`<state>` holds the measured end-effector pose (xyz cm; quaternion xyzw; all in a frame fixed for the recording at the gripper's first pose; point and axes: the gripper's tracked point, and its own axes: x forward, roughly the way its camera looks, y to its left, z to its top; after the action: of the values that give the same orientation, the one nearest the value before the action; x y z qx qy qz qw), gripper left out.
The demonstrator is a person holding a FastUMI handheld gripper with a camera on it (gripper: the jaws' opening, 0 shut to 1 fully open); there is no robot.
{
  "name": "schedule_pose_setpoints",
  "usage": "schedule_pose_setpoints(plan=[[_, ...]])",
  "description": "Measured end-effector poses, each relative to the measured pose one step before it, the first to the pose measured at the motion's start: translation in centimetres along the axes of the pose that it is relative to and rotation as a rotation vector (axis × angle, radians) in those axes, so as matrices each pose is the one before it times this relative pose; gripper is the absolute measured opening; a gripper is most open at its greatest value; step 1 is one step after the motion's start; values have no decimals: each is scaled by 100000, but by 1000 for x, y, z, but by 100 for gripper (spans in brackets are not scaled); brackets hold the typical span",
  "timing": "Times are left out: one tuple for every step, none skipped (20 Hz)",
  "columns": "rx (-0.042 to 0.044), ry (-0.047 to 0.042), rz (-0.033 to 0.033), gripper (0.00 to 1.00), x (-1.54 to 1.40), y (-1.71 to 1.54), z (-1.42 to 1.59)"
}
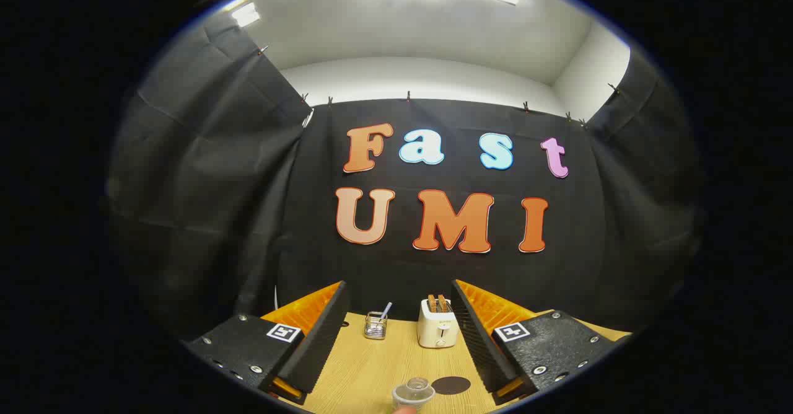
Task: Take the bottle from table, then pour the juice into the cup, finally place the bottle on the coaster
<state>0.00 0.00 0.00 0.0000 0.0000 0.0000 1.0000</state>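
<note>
Bottle (413,395) stands low between the spread, empty fingers of the gripper (396,333), at the bench's (372,370) near edge beside the dark coaster (451,385). I judge the grasp comes next: descend squarely, centre the body, close gently. It looks clear, small, with an open-looking top.

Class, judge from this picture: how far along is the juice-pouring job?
Nothing looks done yet. The gripper is open and holds nothing, with a clear cup and dark coaster on the wooden table between its fingers. Taking the bottle, pouring and setting it on the coaster all remain.
</note>
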Motion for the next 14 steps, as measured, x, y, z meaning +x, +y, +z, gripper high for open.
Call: schedule_pose_setpoints(plan=[[237, -140, 46, 97, -7, -107, -28], [-274, -414, 361, 97, 35, -9, 55], [-315, -372, 167, 98, -79, -43, 84], [-307, -363, 105, 98, -171, 74, 12], [118, -413, 386, 98, -65, 93, 170], [587, -126, 957, 97, 60, 264, 36], [486, -151, 1122, 98, -41, 249, 103], [290, -88, 796, 98, 91, 9, 172], [270, -173, 435, 97, 14, -114, 102], [-243, 90, 32, 97, -6, -193, -131], [-305, 317, -352, 97, 93, -225, -91], [-406, 331, -486, 98, -9, -251, -133], [-296, 133, -723, 98, -11, -259, -91], [-362, 167, -507, 98, 3, -90, -32]])
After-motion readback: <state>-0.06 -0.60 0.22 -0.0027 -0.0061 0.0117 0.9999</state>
